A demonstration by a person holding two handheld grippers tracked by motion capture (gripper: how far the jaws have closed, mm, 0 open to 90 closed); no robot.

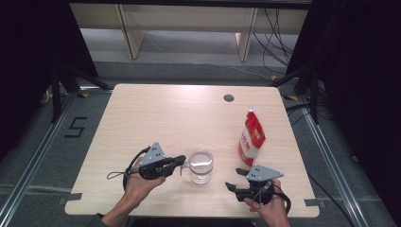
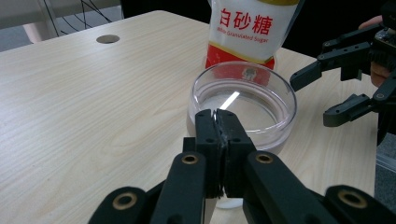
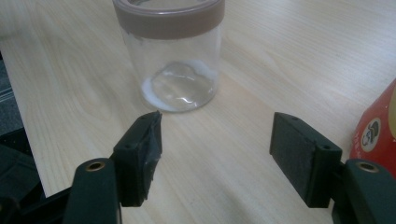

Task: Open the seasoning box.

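Clear round glass jar (image 1: 201, 166) near the worktop's front edge
Left gripper (image 2: 217, 122) clamped on jar rim; right gripper (image 3: 215, 154) agape, empty, near red-and-white sugar bag (image 1: 251, 137).

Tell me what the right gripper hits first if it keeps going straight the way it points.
Most likely the glass jar. The right gripper has open jaws with bare table between them, and the jar stands ahead, slightly left of centre. The sugar bag sits off to the right.

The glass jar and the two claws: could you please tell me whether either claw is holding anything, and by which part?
The left claw is shut on the rim of the glass jar, at the side nearest that hand. The right claw is open and holds nothing.
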